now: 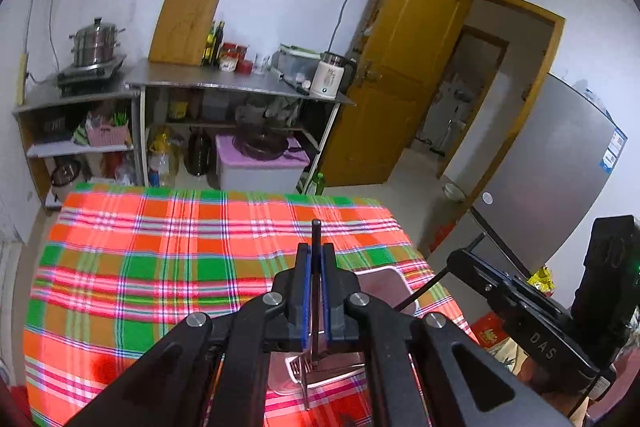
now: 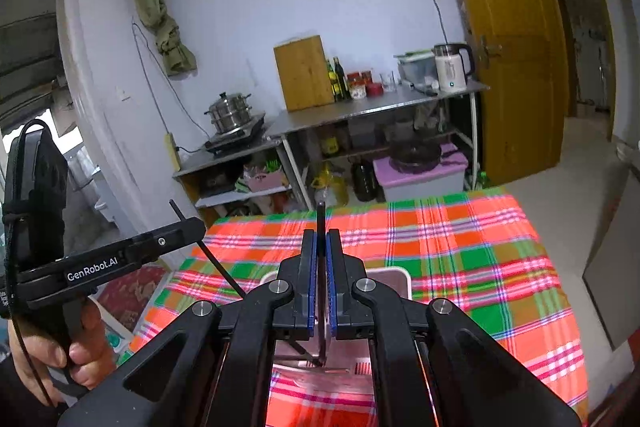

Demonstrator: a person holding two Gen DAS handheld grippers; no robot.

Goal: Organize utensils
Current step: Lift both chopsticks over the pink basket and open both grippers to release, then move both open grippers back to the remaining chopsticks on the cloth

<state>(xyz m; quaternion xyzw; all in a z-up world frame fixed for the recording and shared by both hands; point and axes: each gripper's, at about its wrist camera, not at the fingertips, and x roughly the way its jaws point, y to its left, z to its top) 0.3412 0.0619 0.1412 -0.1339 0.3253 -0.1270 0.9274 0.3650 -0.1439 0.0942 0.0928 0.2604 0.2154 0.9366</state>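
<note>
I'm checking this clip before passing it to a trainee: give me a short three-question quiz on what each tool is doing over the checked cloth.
1. True or false: the left tool is shut on a thin dark utensil handle.
2. What does the right tool hold? A) a white kettle B) a thin dark utensil handle C) nothing
3. Fill in: below both tools, on the plaid tablecloth, sits a pale pink ____ with metal utensils in it.

Key: 1 true; 2 B, the handle stands up between the blue pads; 3 tray.
</note>
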